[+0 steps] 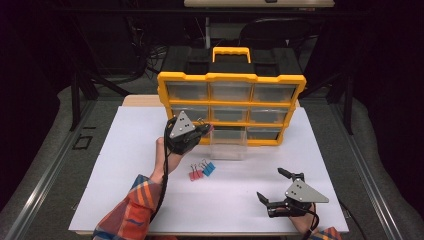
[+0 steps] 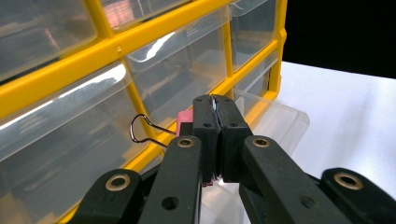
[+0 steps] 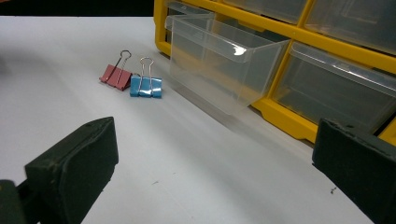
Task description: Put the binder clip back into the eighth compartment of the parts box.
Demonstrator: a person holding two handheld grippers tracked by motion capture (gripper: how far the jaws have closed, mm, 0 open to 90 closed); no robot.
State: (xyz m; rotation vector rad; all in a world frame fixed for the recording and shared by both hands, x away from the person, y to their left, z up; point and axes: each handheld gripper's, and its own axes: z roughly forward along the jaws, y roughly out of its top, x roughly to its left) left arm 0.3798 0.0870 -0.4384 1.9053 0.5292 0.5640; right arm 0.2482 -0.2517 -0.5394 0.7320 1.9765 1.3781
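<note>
From my seat this reads as a lab or workshop test station. I see a white bench (image 1: 125, 190) set in a dark room, with black stands and loose cables (image 1: 145, 55) on the floor behind it and an office chair (image 1: 270, 30) farther back. A yellow parts organiser (image 1: 231, 79) with clear drawers stands on the bench, the sort of small-parts storage kept in a workshop. Tape marks (image 1: 82, 142) lie on the grey floor at the left.

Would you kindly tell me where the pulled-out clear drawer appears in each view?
High view: the clear drawer is at centre, below the yellow cabinet.
Left gripper view: right of centre, behind the jaws.
Right gripper view: upper centre.
Shared landmark: the yellow cabinet.
</note>
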